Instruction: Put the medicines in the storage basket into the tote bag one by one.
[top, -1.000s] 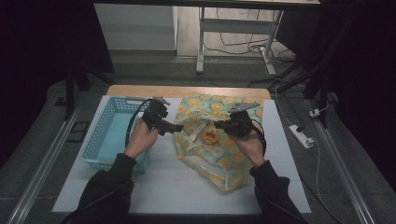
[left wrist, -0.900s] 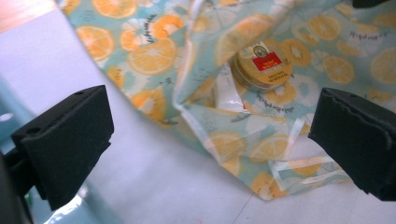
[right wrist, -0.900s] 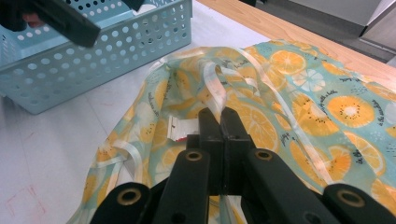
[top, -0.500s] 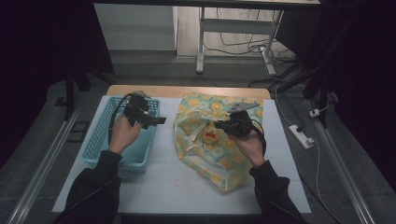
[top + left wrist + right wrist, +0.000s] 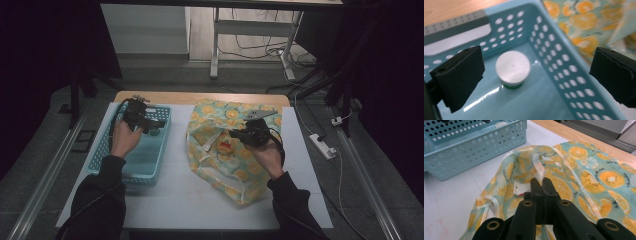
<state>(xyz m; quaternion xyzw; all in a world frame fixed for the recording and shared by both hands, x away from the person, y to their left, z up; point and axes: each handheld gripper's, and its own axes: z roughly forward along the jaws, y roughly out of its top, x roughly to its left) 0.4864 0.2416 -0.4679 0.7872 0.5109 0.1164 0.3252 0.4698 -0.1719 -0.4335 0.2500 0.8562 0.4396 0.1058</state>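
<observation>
A pale blue perforated basket (image 5: 131, 167) stands on the left of the white table top. My left gripper (image 5: 158, 123) hovers over its far end, jaws wide open. In the left gripper view the gripper (image 5: 536, 75) looks down on a white-lidded jar (image 5: 512, 68) that stands upright on the floor of the basket (image 5: 564, 65), apart from both pads. An orange-print fabric bag (image 5: 220, 165) lies at the centre right. My right gripper (image 5: 234, 134) is shut on the bag's pale strap at its mouth (image 5: 541, 182). Something red (image 5: 226, 146) lies in the bag's opening.
The wooden table edge (image 5: 200, 97) runs behind the basket and the bag. A white power strip (image 5: 322, 146) lies on the floor to the right. A metal stand (image 5: 215, 45) with cables is behind the table. White table top lies between the basket and the bag.
My left gripper has moved left, from beside the bag's mouth to over the far end of the basket. The right gripper has kept still on the bag.
</observation>
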